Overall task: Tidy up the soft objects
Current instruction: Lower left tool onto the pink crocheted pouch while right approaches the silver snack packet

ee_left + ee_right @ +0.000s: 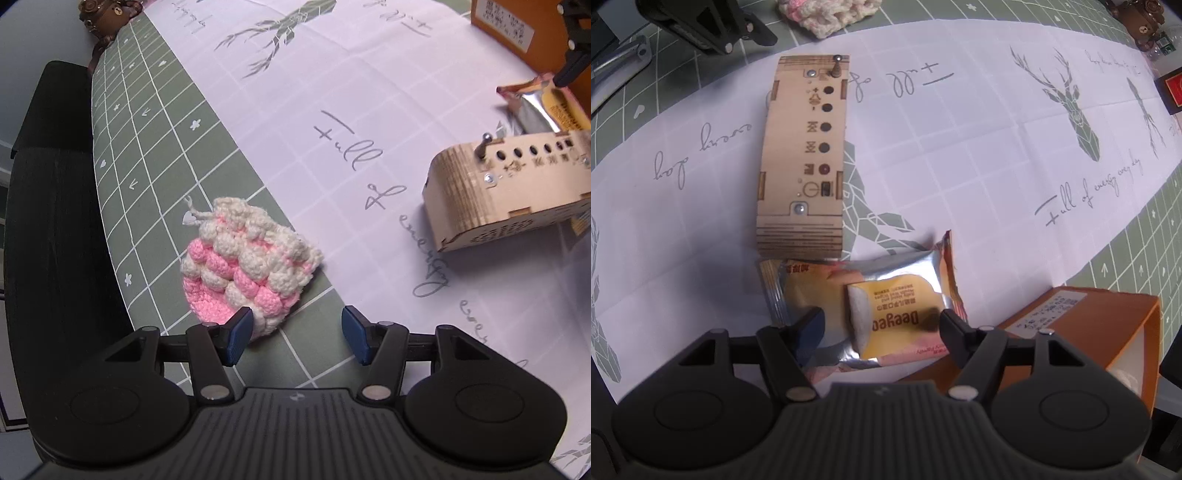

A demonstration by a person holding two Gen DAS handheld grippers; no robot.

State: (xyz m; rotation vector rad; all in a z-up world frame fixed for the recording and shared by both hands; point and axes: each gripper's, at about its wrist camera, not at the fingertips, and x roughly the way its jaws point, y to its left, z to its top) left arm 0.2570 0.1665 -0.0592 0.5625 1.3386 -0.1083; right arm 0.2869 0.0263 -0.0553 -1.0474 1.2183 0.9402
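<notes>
Hanging over the green grid mat (147, 206), the left gripper (297, 338) has its jaws apart, nothing between the blue pads (236, 339). The pink-and-cream crochet pouch (247, 266) lies on the mat at about 11 o'clock from the gripper's middle, its near edge behind the left pad; touching or just apart, hard to say from this angle. The white printed cloth (332, 110) runs beside the mat at 1 o'clock. A wooden box (509, 192) with a row of holes sits on the cloth at 2 o'clock, the foil snack packet (532, 110) behind it, the orange carton (517, 33) at the top right.

In the right wrist view the right gripper (879, 328) points down over the snack packet (871, 306), jaws apart, one finger on each side of it; pads look not to press it. The wooden box (801, 155) stands at 12 o'clock, just beside the packet's far edge. The orange carton (1089, 325) is at 3 o'clock, beside the packet. The crochet pouch (827, 18) shows at 12 o'clock near the top edge, the left gripper's dark body (701, 22) beside it at 11 o'clock.
</notes>
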